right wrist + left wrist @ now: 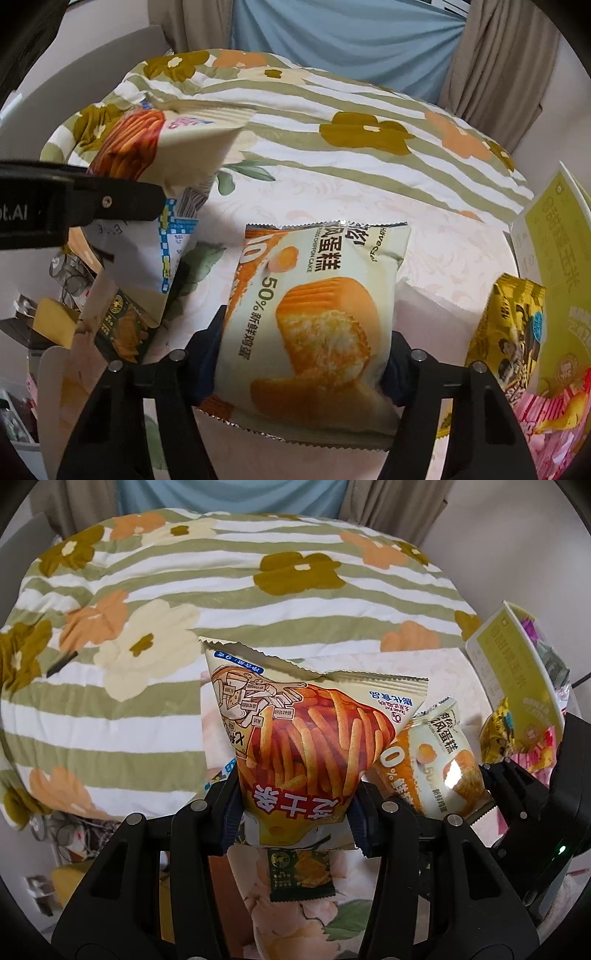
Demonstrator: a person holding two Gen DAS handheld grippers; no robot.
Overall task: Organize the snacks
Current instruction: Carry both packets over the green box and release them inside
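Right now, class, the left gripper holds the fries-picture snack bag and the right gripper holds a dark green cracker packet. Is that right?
Not quite. The left gripper does hold the fries-picture snack bag, but the right gripper holds the chiffon cake packet, as the right wrist view shows. The dark green cracker packet lies below.

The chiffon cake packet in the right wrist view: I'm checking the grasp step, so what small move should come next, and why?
Probably lift it slightly. The right gripper has the cream-and-orange chiffon cake packet between its pads, apparently pressing both sides, while the packet seems to lie on the floral cloth. The left gripper already holds the fries-printed snack bag raised, so a short lift would confirm the grip.
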